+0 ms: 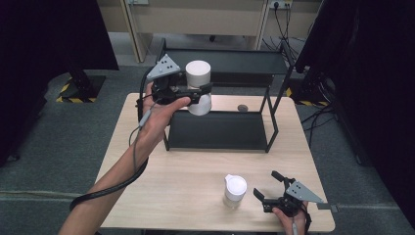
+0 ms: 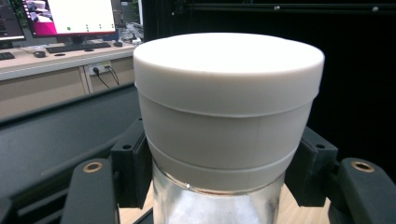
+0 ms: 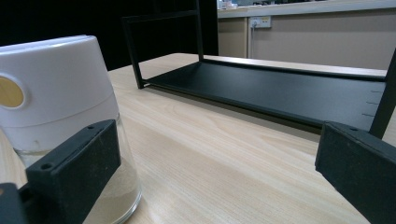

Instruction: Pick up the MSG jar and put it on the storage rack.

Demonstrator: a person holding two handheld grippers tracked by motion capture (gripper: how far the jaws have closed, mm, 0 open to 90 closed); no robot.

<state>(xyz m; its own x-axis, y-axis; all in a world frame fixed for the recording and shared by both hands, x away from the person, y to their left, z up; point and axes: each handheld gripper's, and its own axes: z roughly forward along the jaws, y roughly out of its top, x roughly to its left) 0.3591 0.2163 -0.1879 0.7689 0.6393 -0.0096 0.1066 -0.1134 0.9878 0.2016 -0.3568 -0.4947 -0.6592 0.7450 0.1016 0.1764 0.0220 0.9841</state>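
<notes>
A glass jar with a wide white lid (image 1: 198, 72) hangs in the air over the left end of a black two-tier rack (image 1: 218, 131). My left gripper (image 1: 202, 92) is shut on it just under the lid. In the left gripper view the jar (image 2: 229, 107) sits close between both jaws, whose pads (image 2: 131, 169) press on its neck. A smaller white-capped glass jar (image 1: 235, 190) stands on the table near the front. My right gripper (image 1: 266, 184) stands open just right of it. In the right gripper view this jar (image 3: 60, 93) is beside the left jaw, not between the jaws.
The wooden table (image 1: 181, 186) carries the rack across its far half, with a top shelf (image 1: 230, 61) and a lower shelf (image 3: 280, 91). A small grey round object (image 1: 242, 107) lies on the table behind the lower shelf. Dark screens stand left and right.
</notes>
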